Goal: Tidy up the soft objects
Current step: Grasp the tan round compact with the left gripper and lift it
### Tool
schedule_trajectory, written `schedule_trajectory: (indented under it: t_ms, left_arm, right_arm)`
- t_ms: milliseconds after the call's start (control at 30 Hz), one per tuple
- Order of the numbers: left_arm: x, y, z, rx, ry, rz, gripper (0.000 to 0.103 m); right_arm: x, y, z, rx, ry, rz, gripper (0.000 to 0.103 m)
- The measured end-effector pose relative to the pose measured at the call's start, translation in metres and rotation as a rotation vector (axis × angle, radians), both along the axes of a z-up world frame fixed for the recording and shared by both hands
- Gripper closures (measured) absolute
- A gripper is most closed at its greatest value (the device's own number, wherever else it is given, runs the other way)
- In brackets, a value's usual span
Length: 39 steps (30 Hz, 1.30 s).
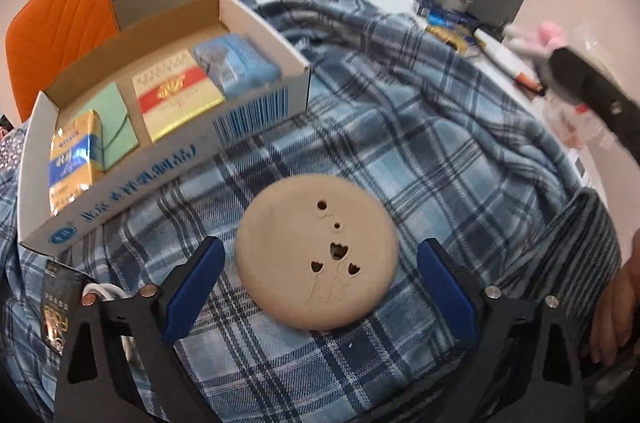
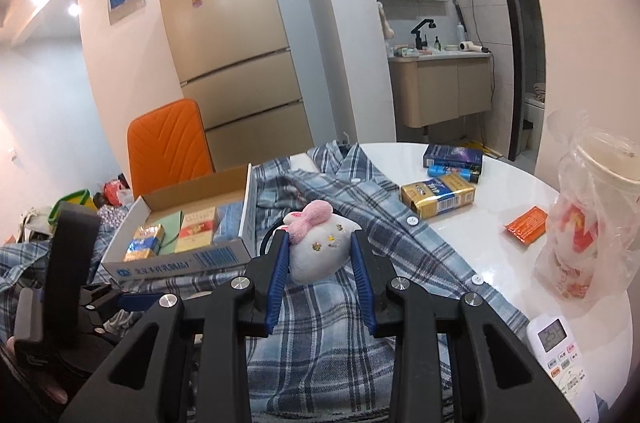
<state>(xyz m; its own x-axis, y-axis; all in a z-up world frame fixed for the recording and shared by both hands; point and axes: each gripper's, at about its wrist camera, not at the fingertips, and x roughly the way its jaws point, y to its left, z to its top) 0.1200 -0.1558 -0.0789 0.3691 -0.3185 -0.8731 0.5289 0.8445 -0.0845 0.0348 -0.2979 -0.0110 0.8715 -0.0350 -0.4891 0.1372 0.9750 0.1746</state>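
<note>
Left gripper [image 1: 318, 287] points steeply down at a round beige cushion [image 1: 318, 255] that lies on the plaid cloth [image 1: 400, 127]. Its jaws stand wide, one blue pad on each side of the cushion, and neither pad touches it. A hand [image 1: 616, 307] shows at the right edge of this view.

Right gripper [image 2: 320, 263] points slightly downward above the same cloth near the front edge of the white table [image 2: 460, 247]. Its pads are pressed on a small grey plush toy [image 2: 320, 251] with a pink bow, so it grips the toy.

Toward the left edge of the table stands an open cardboard box [image 1: 256, 119] with a blue barcode and blue Chinese writing that I cannot read. Inside lie a yellow and blue pack, a green one, a yellow and red one and a blue one. On the remote control [image 2: 560, 363] the display is too small to read.
</note>
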Motion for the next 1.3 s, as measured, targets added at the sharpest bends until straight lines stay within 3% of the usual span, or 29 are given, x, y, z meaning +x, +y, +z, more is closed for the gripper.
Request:
schedule_trajectory:
  t_ms: [67, 200, 433, 700, 900, 1167, 1300]
  left_arm:
    - [0.002, 0.001, -0.003, 0.003, 0.010, 0.008, 0.011]
    - [0.002, 0.001, -0.002, -0.002, 0.003, 0.006, 0.023]
    - [-0.010, 0.012, 0.019, -0.039, -0.085, 0.027, 0.024]
    - [-0.031, 0.041, 0.051, -0.085, -0.203, 0.131, 0.024]
    - [-0.049, 0.073, 0.085, -0.115, -0.315, 0.215, 0.024]
    - [-0.057, 0.096, 0.122, -0.124, -0.435, 0.298, 0.024]
    - [-0.057, 0.104, 0.138, -0.140, -0.484, 0.330, 0.024]
  right_arm:
    - [0.000, 0.000, 0.000, -0.004, -0.004, 0.001, 0.070]
    - [0.001, 0.000, 0.000, -0.003, -0.001, 0.003, 0.070]
    - [0.001, 0.000, 0.001, -0.004, -0.003, 0.004, 0.070]
    - [-0.002, 0.005, 0.003, -0.012, -0.026, 0.022, 0.070]
    - [-0.014, 0.026, 0.017, -0.086, -0.108, 0.085, 0.070]
    - [-0.013, 0.046, 0.052, -0.035, -0.150, 0.183, 0.070]
    - [-0.008, 0.063, 0.074, -0.070, -0.190, 0.206, 0.070]
